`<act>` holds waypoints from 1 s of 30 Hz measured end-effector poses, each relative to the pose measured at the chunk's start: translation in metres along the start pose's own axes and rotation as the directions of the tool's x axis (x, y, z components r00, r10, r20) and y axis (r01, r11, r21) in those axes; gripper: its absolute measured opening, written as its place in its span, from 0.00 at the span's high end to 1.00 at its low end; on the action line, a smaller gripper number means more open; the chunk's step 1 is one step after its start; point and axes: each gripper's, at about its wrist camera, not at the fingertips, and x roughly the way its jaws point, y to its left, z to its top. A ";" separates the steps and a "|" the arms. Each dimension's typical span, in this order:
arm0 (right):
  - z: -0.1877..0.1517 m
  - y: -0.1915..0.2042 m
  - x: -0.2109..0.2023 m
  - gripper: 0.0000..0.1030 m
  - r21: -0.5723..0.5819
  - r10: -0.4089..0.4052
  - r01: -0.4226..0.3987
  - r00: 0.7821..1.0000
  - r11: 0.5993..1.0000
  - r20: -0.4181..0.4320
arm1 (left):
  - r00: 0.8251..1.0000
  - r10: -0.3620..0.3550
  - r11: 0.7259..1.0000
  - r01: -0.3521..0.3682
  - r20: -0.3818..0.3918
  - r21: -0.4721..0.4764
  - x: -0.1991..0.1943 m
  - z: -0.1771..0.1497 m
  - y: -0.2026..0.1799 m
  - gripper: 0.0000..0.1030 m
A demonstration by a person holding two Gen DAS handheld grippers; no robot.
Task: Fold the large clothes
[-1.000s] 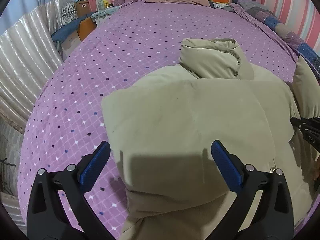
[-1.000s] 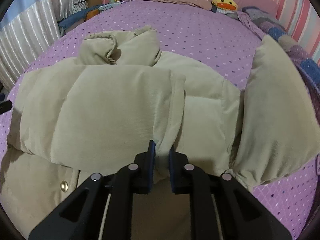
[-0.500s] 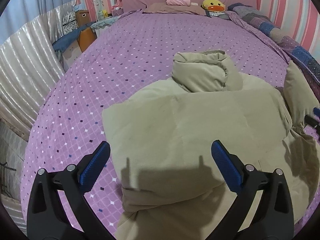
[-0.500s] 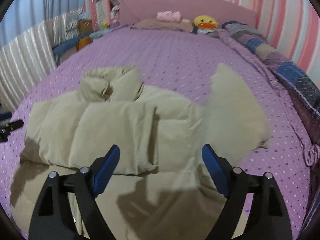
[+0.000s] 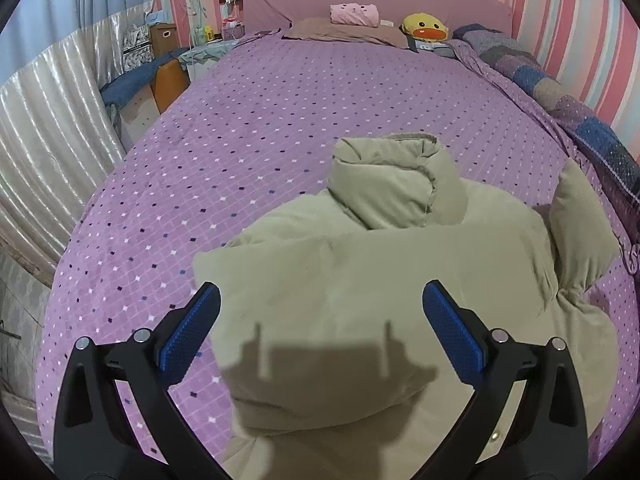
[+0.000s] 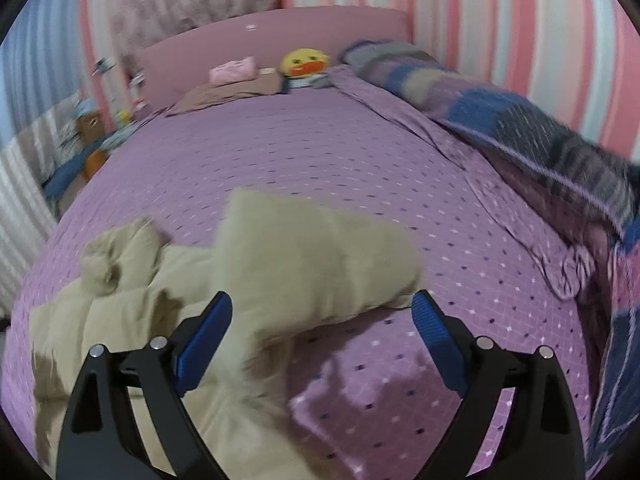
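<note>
A beige puffer jacket (image 5: 380,288) lies on the purple dotted bedspread (image 5: 280,120). One sleeve is folded across its chest and its collar (image 5: 384,180) stands up at the far end. The other sleeve (image 6: 316,260) sticks out to the right. My left gripper (image 5: 320,332) is open and empty above the folded sleeve. My right gripper (image 6: 322,340) is open and empty above the outstretched sleeve, a little short of it. The jacket also shows in the right wrist view (image 6: 120,320), blurred.
A patchwork quilt (image 6: 520,120) is bunched along the bed's right edge. A yellow duck plush (image 5: 425,32), a pink bundle (image 5: 354,14) and a brown pillow (image 5: 340,32) lie at the headboard. Boxes and a chair (image 5: 168,76) stand left of the bed.
My right gripper has let go of the folded sleeve, opened, and swung right towards the other sleeve. My left gripper has drawn back and up a little, still open.
</note>
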 end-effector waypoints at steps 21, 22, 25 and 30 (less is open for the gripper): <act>-0.026 -0.107 0.212 0.08 0.596 0.262 -0.097 0.945 0.797 -0.196 | 0.995 0.054 0.997 -0.049 -0.081 0.064 0.057 0.010 -0.034 0.03; -0.028 -0.103 0.216 0.08 0.597 0.275 -0.109 0.941 0.795 -0.195 | 0.995 0.059 0.996 -0.054 -0.083 0.067 0.058 0.009 -0.033 0.03; -0.029 -0.085 0.226 0.14 0.548 0.271 -0.114 0.938 0.829 -0.215 | 0.993 0.064 0.996 -0.058 -0.094 0.067 0.063 0.007 -0.029 0.03; -0.020 -0.064 0.230 0.78 0.496 0.312 -0.182 0.930 0.849 -0.192 | 0.992 0.076 0.995 -0.070 -0.099 0.064 0.064 0.002 -0.020 0.03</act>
